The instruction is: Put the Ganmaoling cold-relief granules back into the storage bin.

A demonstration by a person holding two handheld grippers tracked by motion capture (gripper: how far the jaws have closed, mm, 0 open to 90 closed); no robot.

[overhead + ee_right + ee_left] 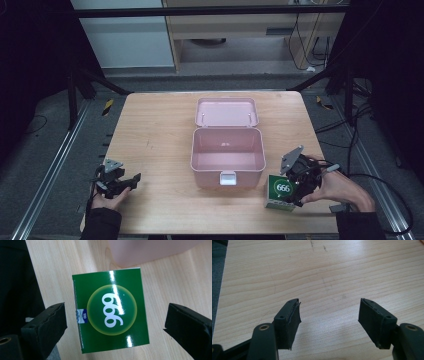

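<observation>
Green carton [281, 190] stands on the worktop [160, 145], just beside the near right corner of the open pink box [227, 155]. It lies straight ahead of the right gripper [115, 325], between its two fingers [47, 322], which stand spread wide with a gap on each side of the carton; neither pad presses on it. In the right gripper view the printed face is turned toward the camera, and the carton's edges run slightly skewed to the line between the fingers. The likely next move is a closing grasp, which turns on that centring: the carton sits a little nearer the left finger. The right hand [340, 187] is by far the nearer. The left gripper [117, 181] rests well apart over bare worktop, its fingers [289, 320] open with nothing between them.
</observation>
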